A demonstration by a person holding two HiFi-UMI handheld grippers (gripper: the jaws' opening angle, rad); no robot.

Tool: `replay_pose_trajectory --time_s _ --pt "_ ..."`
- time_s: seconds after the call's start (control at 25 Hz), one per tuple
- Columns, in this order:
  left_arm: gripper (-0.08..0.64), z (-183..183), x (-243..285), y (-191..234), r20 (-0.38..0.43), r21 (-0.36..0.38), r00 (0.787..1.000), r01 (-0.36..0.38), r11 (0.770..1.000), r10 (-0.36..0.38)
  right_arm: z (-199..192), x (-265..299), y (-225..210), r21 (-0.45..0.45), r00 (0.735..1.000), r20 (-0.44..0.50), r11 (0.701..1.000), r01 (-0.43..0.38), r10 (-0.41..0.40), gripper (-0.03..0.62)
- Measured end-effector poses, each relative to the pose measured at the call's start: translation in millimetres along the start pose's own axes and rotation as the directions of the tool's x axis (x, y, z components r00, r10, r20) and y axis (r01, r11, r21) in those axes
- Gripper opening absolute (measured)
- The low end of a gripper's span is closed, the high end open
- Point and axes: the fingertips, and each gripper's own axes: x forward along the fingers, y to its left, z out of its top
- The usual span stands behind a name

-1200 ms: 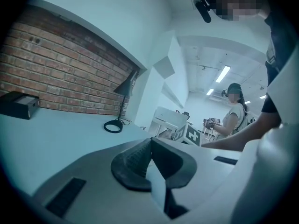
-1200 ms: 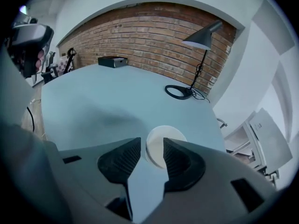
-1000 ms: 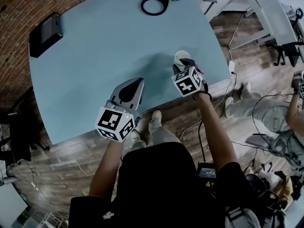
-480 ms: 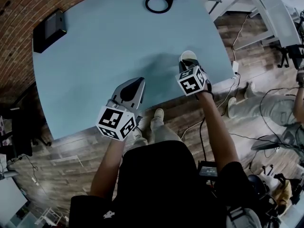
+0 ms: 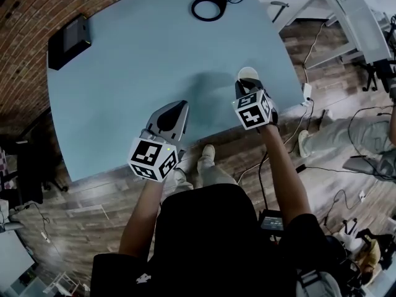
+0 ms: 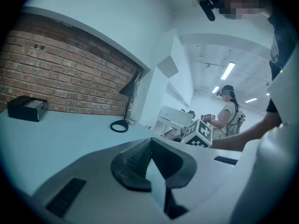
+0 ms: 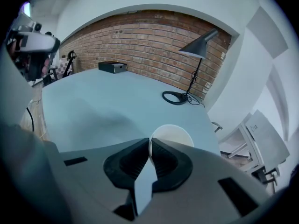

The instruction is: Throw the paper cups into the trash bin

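One paper cup (image 5: 247,73) by worktop (image 5: 136,54) front-right corner, right gripper (image 7: 150,146) fingers just closing onto its rim, left gripper (image 6: 150,142) fingers together, empty.

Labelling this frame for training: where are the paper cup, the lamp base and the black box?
paper cup (image 7: 172,133), right gripper view, inside its open mouth.
lamp base (image 5: 208,18), head view, near side of ring.
black box (image 5: 69,41), head view, its top.
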Motion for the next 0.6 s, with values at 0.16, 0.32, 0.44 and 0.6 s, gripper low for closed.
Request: replay_pose_trajectory --time_s 0.16,0.32,0.44,0.6 --pt "0.009 2.8 -0.1 -1.9 0.007 0.004 1.000 -0.009 1.000 0.009 15.3 -17.0 -4.4 0.050 0.997 0.076 0.999 0.006 -0.010 0.021" --pt "0.009 6.8 -1.5 -3.0 0.021 0.003 0.999 -0.035 0.999 0.035 37.8 -31.8 -3.0 0.076 0.986 0.166 0.997 -0.011 -0.002 0.021" --pt "0.009 10.2 -5.4 -1.7 0.037 0.002 0.997 -0.063 0.998 0.063 58.6 -42.3 -0.1 0.090 0.969 0.245 0.995 -0.042 0.019 0.021" --pt "0.009 11.7 -18.8 6.5 0.056 -0.003 0.993 -0.108 0.994 0.108 86.5 -55.6 11.9 0.084 0.943 0.330 0.993 -0.078 0.046 0.021"
